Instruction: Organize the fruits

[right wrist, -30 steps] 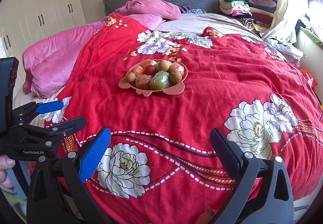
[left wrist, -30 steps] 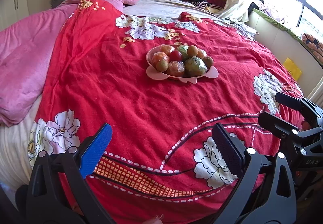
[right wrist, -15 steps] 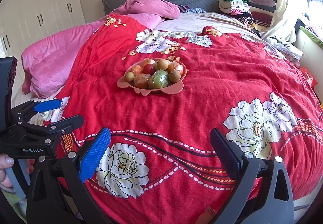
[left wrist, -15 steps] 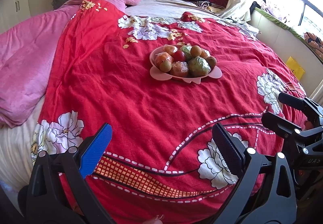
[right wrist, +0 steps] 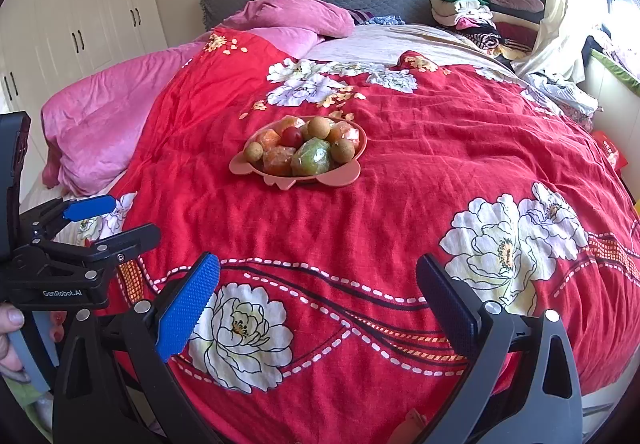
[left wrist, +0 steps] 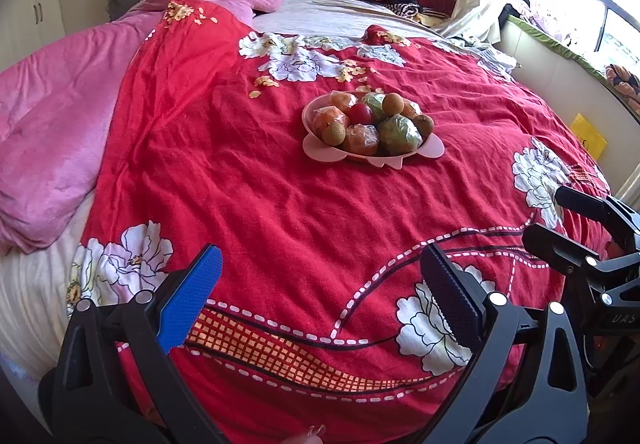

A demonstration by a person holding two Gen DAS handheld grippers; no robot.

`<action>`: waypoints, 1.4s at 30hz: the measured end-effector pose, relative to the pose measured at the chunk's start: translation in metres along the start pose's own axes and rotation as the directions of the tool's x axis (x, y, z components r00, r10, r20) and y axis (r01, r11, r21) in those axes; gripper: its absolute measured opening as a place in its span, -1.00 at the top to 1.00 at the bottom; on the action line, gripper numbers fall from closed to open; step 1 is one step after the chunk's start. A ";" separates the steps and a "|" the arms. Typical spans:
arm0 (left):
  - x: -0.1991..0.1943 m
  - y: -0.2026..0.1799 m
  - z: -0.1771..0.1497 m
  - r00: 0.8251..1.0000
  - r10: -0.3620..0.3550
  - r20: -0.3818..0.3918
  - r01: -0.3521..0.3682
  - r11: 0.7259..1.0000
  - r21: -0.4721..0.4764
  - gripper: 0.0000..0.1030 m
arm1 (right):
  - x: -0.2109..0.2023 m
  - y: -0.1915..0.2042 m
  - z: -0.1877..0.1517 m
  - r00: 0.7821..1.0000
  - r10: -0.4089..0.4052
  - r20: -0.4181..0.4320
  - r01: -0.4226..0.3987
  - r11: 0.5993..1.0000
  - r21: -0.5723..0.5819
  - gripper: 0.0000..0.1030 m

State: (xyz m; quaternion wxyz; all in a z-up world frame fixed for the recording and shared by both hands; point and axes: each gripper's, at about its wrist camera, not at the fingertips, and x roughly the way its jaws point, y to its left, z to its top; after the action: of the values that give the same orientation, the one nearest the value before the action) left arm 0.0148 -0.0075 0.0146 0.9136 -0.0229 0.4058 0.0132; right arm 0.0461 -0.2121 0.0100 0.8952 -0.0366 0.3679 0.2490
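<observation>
- "GenRobot.AI": white print on the black body of the left gripper [right wrist: 114, 222], seen from the right wrist camera, off to the left of the right gripper's fingers.
- "UAS": partial white letters on the black body of the right gripper [left wrist: 560, 220], seen from the left wrist camera at the far right edge, cut off there, so the rest can't be read.
- Red packet [right wrist: 612, 154], far right beyond the quilt edge: has light marks on it, too small to read.
- Yellow packet [left wrist: 588, 140], far right by the wall: dark marks, unreadable.
</observation>
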 end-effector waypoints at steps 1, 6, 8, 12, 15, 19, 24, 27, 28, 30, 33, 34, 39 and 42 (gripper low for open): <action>0.000 0.000 0.000 1.000 0.002 -0.001 -0.002 1.000 0.001 -0.81 | 0.000 0.000 0.000 1.000 0.000 0.000 0.000 1.000 0.000 -0.91; 0.000 0.000 0.000 1.000 0.004 -0.003 -0.004 1.000 0.002 -0.81 | 0.000 0.000 0.000 1.000 0.000 0.000 0.000 1.000 0.000 -0.91; -0.001 0.001 0.000 1.000 0.004 -0.003 -0.004 1.000 0.000 -0.81 | 0.000 0.000 0.000 1.000 0.000 0.000 0.000 1.000 0.000 -0.91; 0.000 0.000 0.000 1.000 0.002 -0.002 -0.002 1.000 0.002 -0.81 | 0.000 0.000 0.000 1.000 0.000 -0.001 0.000 1.000 0.001 -0.91; 0.000 0.000 0.000 1.000 0.001 -0.006 -0.001 1.000 0.000 -0.81 | 0.000 0.000 0.000 1.000 0.000 -0.001 0.000 1.000 0.001 -0.91; 0.000 0.000 -0.001 1.000 0.000 -0.006 0.000 1.000 0.002 -0.81 | 0.000 -0.001 -0.001 1.000 0.000 -0.001 0.000 1.000 0.001 -0.91; -0.001 -0.001 -0.002 1.000 -0.007 -0.012 0.007 1.000 0.002 -0.81 | 0.000 -0.001 0.000 1.000 -0.001 -0.001 0.001 1.000 0.002 -0.91; -0.001 -0.003 -0.003 1.000 -0.003 -0.015 0.003 1.000 0.005 -0.81 | 0.000 -0.001 -0.001 1.000 -0.001 -0.001 0.001 1.000 0.002 -0.91; -0.001 -0.004 -0.003 1.000 -0.003 -0.018 0.003 1.000 0.007 -0.81 | 0.000 -0.001 -0.001 1.000 -0.001 0.000 0.001 1.000 0.002 -0.91; -0.001 -0.004 -0.003 1.000 -0.009 -0.017 0.009 1.000 0.005 -0.81 | 0.000 -0.001 -0.001 1.000 0.000 -0.001 0.000 1.000 0.002 -0.91; 0.000 -0.004 -0.001 1.000 -0.003 -0.028 0.003 1.000 0.002 -0.81 | -0.001 -0.001 -0.001 1.000 -0.001 -0.001 0.001 1.000 0.005 -0.91; 0.000 -0.004 -0.002 0.999 -0.008 -0.036 0.008 1.000 -0.005 -0.81 | -0.001 -0.002 -0.001 1.000 -0.001 -0.001 0.001 1.000 0.005 -0.91; 0.003 -0.002 0.000 0.999 -0.017 -0.034 0.016 1.000 -0.025 -0.81 | 0.000 -0.005 -0.001 1.000 -0.004 0.000 0.004 1.000 0.009 -0.91; -0.004 -0.001 0.003 0.999 -0.028 0.030 0.029 0.999 -0.036 -0.81 | 0.002 -0.011 -0.001 1.000 -0.005 0.001 0.005 1.000 0.016 -0.91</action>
State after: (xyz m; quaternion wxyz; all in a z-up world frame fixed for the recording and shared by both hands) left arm 0.0145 -0.0083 0.0197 0.9190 -0.0451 0.3916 0.0081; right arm 0.0517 -0.2211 0.0063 0.8964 -0.0301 0.3691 0.2437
